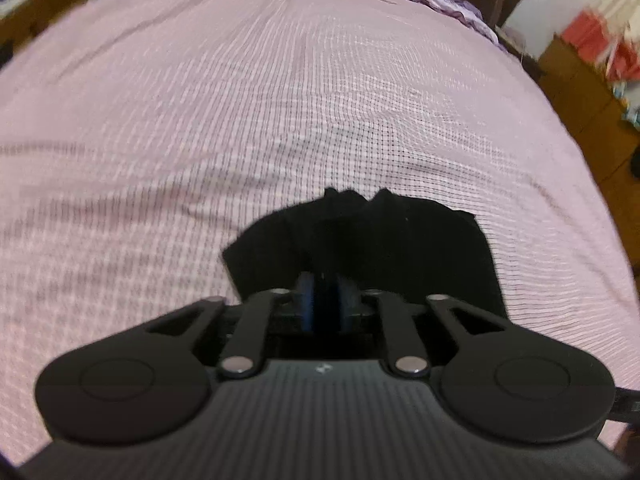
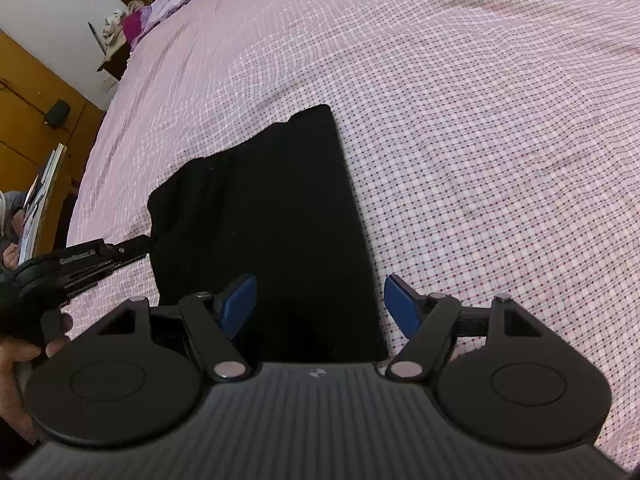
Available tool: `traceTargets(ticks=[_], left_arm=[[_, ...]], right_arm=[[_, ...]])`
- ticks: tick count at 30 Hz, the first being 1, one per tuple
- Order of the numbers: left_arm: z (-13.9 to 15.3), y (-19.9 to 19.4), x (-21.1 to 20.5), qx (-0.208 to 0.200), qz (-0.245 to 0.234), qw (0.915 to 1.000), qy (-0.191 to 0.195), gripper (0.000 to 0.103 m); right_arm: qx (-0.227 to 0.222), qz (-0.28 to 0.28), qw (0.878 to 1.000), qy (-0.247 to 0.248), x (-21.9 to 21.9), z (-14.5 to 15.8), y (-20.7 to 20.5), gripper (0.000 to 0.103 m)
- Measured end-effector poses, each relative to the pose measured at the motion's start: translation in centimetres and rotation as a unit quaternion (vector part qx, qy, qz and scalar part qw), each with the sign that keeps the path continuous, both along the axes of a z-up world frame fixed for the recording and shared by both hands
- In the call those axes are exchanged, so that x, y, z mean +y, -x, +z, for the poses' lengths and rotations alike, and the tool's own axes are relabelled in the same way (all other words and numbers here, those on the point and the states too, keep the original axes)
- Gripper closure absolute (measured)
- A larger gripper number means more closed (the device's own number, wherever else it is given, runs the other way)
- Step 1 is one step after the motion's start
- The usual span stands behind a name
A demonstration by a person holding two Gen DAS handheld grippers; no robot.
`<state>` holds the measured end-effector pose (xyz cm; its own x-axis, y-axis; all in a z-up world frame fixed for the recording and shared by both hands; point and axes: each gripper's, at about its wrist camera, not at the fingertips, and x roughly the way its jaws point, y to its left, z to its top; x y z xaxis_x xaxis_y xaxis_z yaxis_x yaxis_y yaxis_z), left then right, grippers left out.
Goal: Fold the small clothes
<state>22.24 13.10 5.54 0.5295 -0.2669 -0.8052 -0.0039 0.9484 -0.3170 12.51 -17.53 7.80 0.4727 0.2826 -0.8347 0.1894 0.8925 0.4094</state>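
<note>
The left gripper (image 1: 320,300) pinches the cloth (image 2: 272,216) on the bed (image 2: 480,140), the right gripper (image 2: 320,306) is spread; a weak pinch may let the fold slip.

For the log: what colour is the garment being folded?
Plain black garment, no visible pattern; clearest in the right wrist view.

A: Where does the left wrist view sit?
B: Low, close behind the black garment (image 1: 360,240), facing up the pink checked bedspread (image 1: 280,100) towards pillows at one o'clock.
A: And the right?
B: Higher, looking down; same garment, bedspread, with the left gripper (image 2: 150,242) at nine o'clock.
</note>
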Motion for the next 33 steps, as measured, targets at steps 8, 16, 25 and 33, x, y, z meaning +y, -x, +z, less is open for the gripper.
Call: traceTargets(ticks=[8, 16, 25, 33], left_arm=[[-0.5, 1.8, 1.2, 0.019, 0.005, 0.9993, 0.03, 0.046], [-2.4, 0.7, -0.3, 0.029, -0.015, 0.9992, 0.024, 0.046], [-1.2, 0.6, -0.5, -0.003, -0.013, 0.999, 0.042, 0.084], [-2.6, 2.1, 4.0, 0.018, 0.027, 0.9994, -0.008, 0.08]], right_arm=[[0.007, 0.007, 1.0, 0.004, 0.6, -0.5, 0.1, 0.026], [0.013, 0.017, 1.0, 0.006, 1.3, -1.0, 0.5, 0.026], [0.013, 0.01, 1.0, 0.009, 1.1, -1.2, 0.9, 0.026], [0.009, 0.027, 1.0, 0.008, 1.8, -1.5, 1.1, 0.026]])
